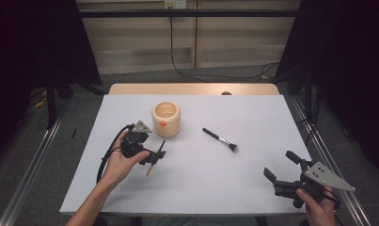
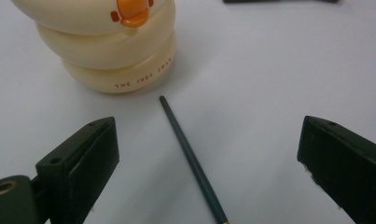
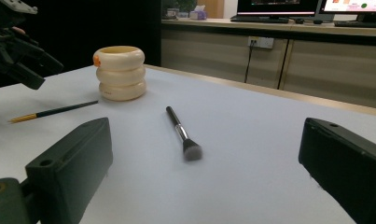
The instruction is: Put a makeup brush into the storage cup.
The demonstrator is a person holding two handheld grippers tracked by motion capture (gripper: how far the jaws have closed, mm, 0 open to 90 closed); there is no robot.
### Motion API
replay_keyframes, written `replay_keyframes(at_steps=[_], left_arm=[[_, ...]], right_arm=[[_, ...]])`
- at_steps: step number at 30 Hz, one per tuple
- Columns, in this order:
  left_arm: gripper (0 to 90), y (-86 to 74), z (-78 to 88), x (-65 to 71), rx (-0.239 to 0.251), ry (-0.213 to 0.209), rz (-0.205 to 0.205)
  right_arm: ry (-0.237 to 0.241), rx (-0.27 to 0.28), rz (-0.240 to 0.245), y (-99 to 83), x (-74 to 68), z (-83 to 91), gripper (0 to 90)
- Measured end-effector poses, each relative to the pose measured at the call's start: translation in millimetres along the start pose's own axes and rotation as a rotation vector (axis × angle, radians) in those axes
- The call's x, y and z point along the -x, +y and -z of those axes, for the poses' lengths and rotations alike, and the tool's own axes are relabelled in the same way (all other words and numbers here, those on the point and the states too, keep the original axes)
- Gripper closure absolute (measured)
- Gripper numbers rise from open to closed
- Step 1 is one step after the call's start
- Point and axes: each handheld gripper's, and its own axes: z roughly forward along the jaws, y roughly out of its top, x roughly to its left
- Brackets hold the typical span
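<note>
Pencil (image 2: 190, 158) lying between spread left tongs (image 2: 209, 172), untouched, right tongs (image 3: 209, 172) spread too

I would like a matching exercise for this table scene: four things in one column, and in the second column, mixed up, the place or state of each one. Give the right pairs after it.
Things:
1. cream ringed holder
2. thin brush
3. makeup brush
4. right gripper

Places or states:
A. lies flat between the open jaws of the left gripper
B. held open near the table's right front corner
C. stands upright, with an orange mark on its side
D. lies alone near the middle of the table, bristles toward the right

Pairs: 1-C, 2-A, 3-D, 4-B
</note>
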Motion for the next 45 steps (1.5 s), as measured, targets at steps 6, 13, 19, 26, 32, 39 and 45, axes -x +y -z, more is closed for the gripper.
replay_keyframes(at_steps=[6, 13, 19, 26, 32, 39, 45], left_arm=[[3.3, 10.4, -3.1, -1.3, -0.09, 0.031, 0.024], [5.2, 17.4, -9.1, -5.0, -0.221, 0.061, 0.063], [8.5, 18.5, -15.4, -0.3, -0.316, 0.067, 0.084], [12.9, 23.7, -27.2, -1.5, -0.453, 0.051, 0.123], [17.5, 23.1, -28.5, -2.7, -0.533, 0.04, 0.172], [23.8, 22.9, -29.5, -0.6, -0.571, 0.065, 0.182], [30.6, 21.6, -29.4, 1.3, -0.562, 0.09, 0.162]], right_arm=[[0.006, -0.005, -0.002, -0.2, -0.3, -0.1, 2.2], [0.013, -0.008, 0.002, -0.2, -1.2, -0.3, 2.2], [0.016, -0.008, 0.003, -0.2, -1.0, 0.0, 2.2], [0.017, -0.008, 0.004, -0.2, -1.2, -0.5, 2.2], [0.018, -0.009, 0.004, -0.2, -1.2, -0.5, 2.2], [0.025, -0.015, 0.007, -0.6, -1.7, -0.8, 2.2], [0.026, -0.015, 0.008, -0.6, -1.4, -0.6, 2.2]])
